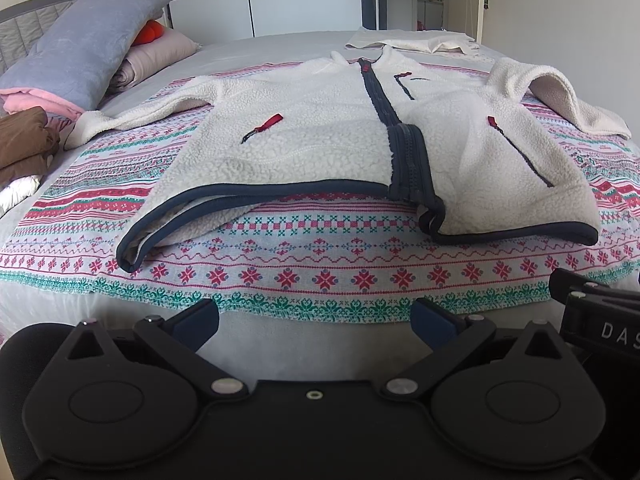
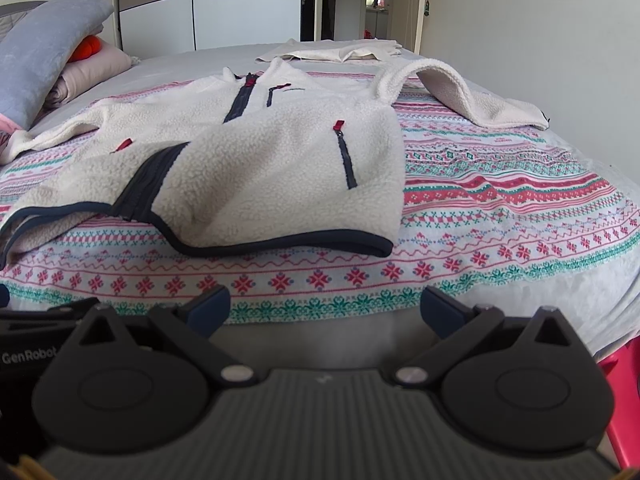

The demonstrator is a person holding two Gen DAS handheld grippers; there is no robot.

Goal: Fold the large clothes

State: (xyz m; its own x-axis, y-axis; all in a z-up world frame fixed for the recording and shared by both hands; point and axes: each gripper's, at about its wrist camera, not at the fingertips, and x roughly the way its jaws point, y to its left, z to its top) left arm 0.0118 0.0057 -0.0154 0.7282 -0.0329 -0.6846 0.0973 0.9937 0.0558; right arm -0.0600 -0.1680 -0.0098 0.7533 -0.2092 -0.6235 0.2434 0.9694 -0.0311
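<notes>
Bed (image 1: 280, 46) under patterned cloth (image 1: 320, 264), fleece jacket (image 1: 312, 140).

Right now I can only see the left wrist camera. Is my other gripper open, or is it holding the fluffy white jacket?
Observer: The right gripper is open and empty. The fluffy white jacket lies on the bed beyond its fingertips, and they are not touching it.
Operator: Is there anything next to the bed on that side?
Observer: Yes, a red thing shows low down beside the bed's near right corner. Too little of it is in view to tell what it is.
</notes>
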